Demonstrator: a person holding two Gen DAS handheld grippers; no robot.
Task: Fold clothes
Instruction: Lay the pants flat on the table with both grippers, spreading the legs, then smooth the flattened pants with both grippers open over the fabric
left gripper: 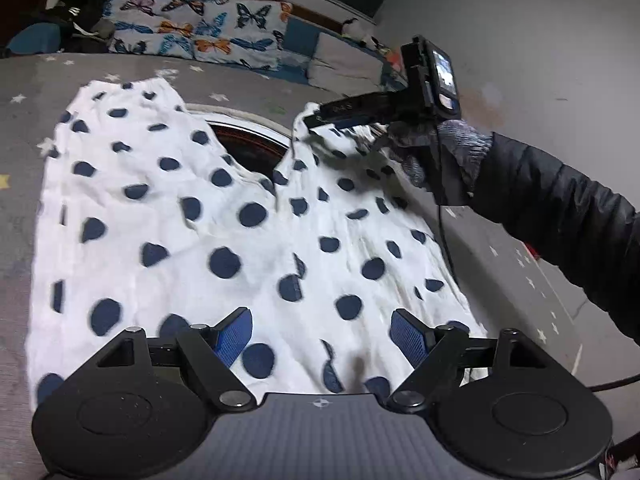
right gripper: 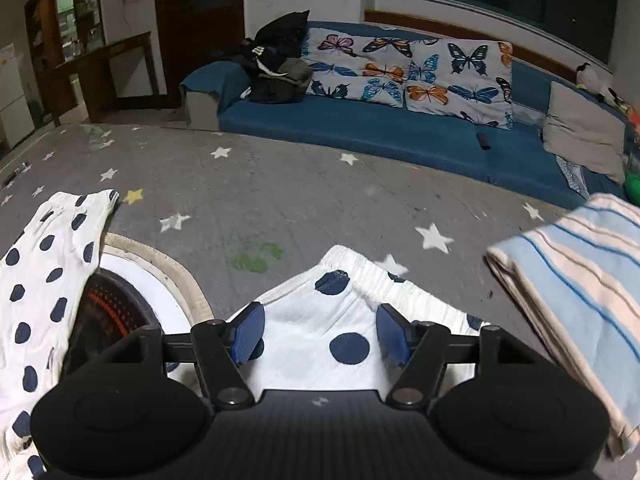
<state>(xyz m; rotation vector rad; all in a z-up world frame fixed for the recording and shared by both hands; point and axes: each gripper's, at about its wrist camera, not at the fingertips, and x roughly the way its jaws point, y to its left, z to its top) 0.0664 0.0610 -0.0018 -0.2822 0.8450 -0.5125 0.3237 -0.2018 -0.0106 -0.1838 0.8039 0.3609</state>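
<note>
polka-dot garment [left gripper: 224,216]: white crinkly cotton-looking fabric with navy dots, spread mostly flat on the floor, kinda trouser-shaped with two legs running to the far side and a V gap between them. Ribbed elastic-looking hem [right gripper: 360,264] on the right leg, seen from the right wrist view.

round thing [left gripper: 252,142]: peeking through that gap, dark disc with reddish rings and a white rim, the cloth covers part of it.

carpet [right gripper: 280,184]: grey, flat pile, white stars printed all over plus one yellow one, and a green smudge near the middle.

left gripper [left gripper: 320,338]: black with blue ribbed pads, jaws spread wide over the near edge of the garment, nothing pinched.

right gripper [right gripper: 320,334]: same build, jaws apart, the right leg's end lies between and under the pads but they aren't squeezing it. From the left wrist view its tips sit right at the cloth's far corner.

hand [left gripper: 436,152]: grey knit glove, dark puffy sleeve.

striped cloth [right gripper: 580,292]: folded, pale blue and cream stripes, right of the garment.

sofa [right gripper: 380,128]: blue, low, far side, with butterfly-print cushions [right gripper: 408,72].
</note>
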